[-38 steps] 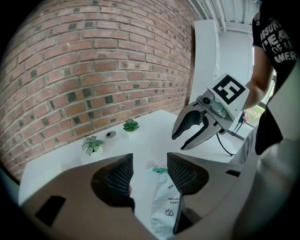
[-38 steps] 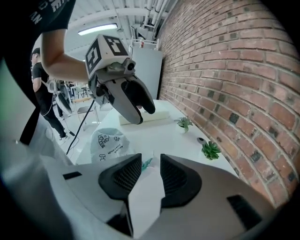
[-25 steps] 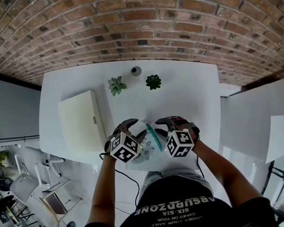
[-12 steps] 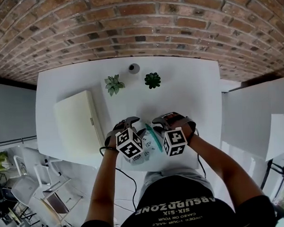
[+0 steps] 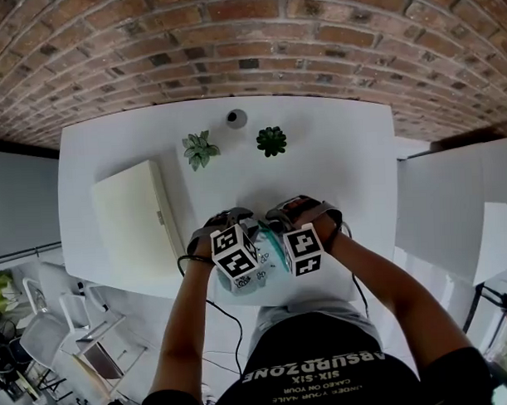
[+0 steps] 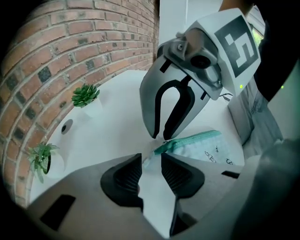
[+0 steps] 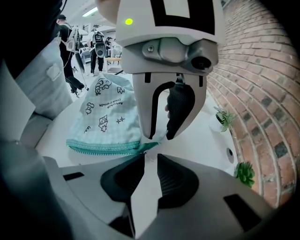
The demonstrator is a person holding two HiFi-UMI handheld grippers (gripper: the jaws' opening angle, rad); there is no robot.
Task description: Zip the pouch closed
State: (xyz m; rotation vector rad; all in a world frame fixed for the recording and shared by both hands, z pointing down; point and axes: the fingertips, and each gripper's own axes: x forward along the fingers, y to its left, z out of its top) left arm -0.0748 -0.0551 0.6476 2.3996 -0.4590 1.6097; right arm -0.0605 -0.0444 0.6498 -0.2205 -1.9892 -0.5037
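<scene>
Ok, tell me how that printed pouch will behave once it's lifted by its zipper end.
Probably floppy: the pouch is soft fabric, sagging unevenly behind its teal zipper. Likely light too, so a tug may drag it across the smooth white table.

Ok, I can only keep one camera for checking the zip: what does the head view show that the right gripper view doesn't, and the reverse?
Only the head view: the cream box on the table's left and the person's forearms.
Only the right gripper view: the teal zipper along the pouch's edge, its doodle print, and the right gripper's jaws, which have just been closing: slightly apart, the zipper's end just off their tips.
Both: the pouch, the pale potted plant, the dark green potted plant, the brick wall.
</scene>
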